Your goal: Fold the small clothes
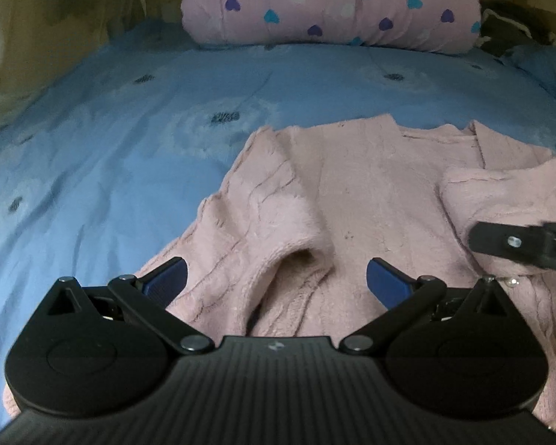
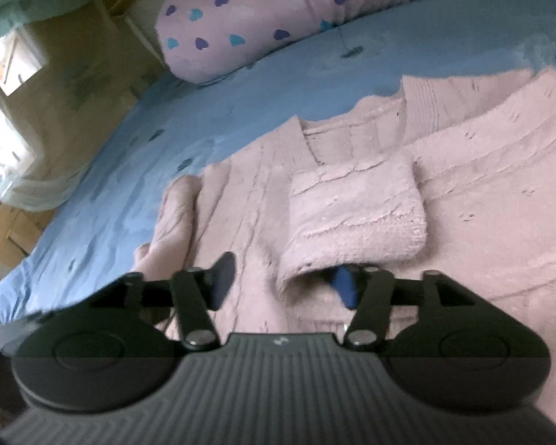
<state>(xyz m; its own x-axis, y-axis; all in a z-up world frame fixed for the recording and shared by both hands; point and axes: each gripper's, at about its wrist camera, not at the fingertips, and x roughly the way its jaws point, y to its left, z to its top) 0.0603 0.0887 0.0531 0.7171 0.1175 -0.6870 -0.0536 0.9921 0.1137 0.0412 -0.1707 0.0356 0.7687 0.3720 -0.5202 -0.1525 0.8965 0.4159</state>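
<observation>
a: start at your fingers. your right gripper (image 2: 281, 285) has its jaws parted about halfway, and nothing is pinched. the folded sleeve cuff (image 2: 356, 215) lies just beyond them; one blue pad (image 2: 343, 285) sits right at the cuff's near edge, partly tucked under it, but i can't tell whether it truly touches.

b: and the left?

a: your left gripper (image 1: 276, 278) is spread wide and holds nothing. the other sleeve (image 1: 274, 222) runs down between the jaws, its open end just ahead of the pads (image 1: 166, 278), which stand apart from the cloth on either side.

b: where's the garment itself?

a: the pink fleece top (image 1: 370, 193) lies flat on the blue bedspread (image 1: 92, 155), collar pointing toward the heart-print blanket roll (image 1: 330, 3) at the far end of the bedspread. both sleeves are turned in over the body.

b: how will it handle?

a: my guess: light, thick and very soft, with no stiffness at all, so it sags wherever you don't support it. the pile should grip well, not slip. i'd take it at the hem or a side edge, pinching every layer, since a shallow bite likely lifts only the top one.

b: anything fragile?

a: small pearly buttons (image 1: 513, 281) near the edge closest to you; keep your pads off them.
</observation>
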